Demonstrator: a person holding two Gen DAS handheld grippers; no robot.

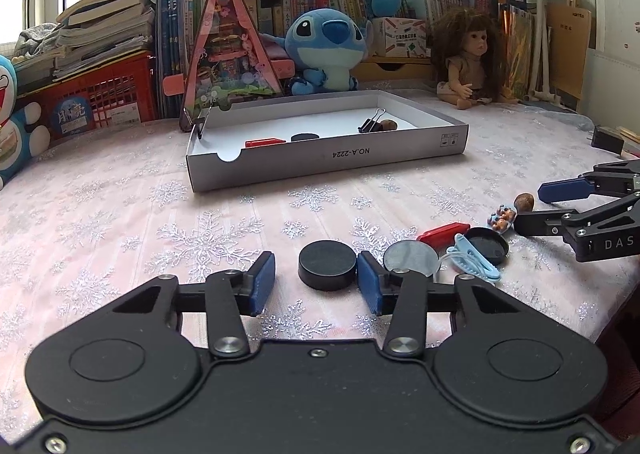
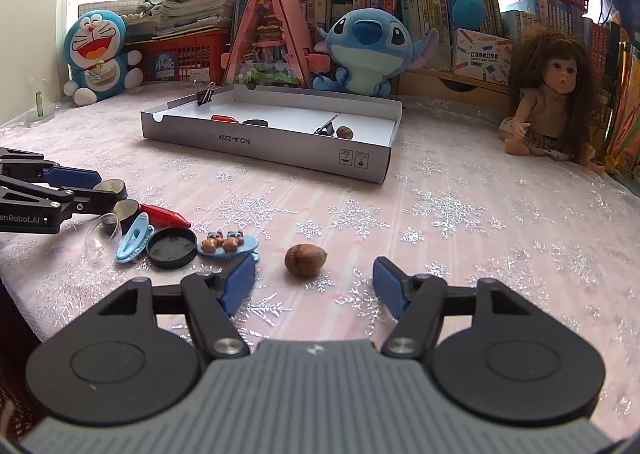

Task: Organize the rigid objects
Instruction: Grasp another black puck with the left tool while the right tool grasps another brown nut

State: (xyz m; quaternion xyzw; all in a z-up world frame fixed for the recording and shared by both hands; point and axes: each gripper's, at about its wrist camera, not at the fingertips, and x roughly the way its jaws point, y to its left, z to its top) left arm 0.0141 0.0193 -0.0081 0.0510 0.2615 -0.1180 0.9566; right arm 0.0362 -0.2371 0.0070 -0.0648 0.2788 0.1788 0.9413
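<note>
My left gripper (image 1: 316, 278) is open, its blue pads on either side of a black round puck (image 1: 327, 264) on the tablecloth. My right gripper (image 2: 314, 282) is open just behind a brown nut (image 2: 305, 259). Near them lie a grey disc (image 1: 411, 256), a red piece (image 1: 444, 234), a light blue clip (image 1: 474, 262), a black lid (image 1: 488, 245) and a bear hair clip (image 2: 229, 243). The grey cardboard tray (image 1: 328, 162) holds a red piece (image 1: 265, 142), a black puck (image 1: 305, 137), a binder clip (image 1: 370, 123) and a nut (image 1: 388, 125).
Another binder clip (image 2: 205, 93) is clipped on the tray's far left rim. Plush toys, a doll (image 2: 552, 106), a triangular toy house (image 1: 224, 54), red crates and books line the back. A clear dome (image 2: 100, 236) lies by the left gripper. The table's near edge is close.
</note>
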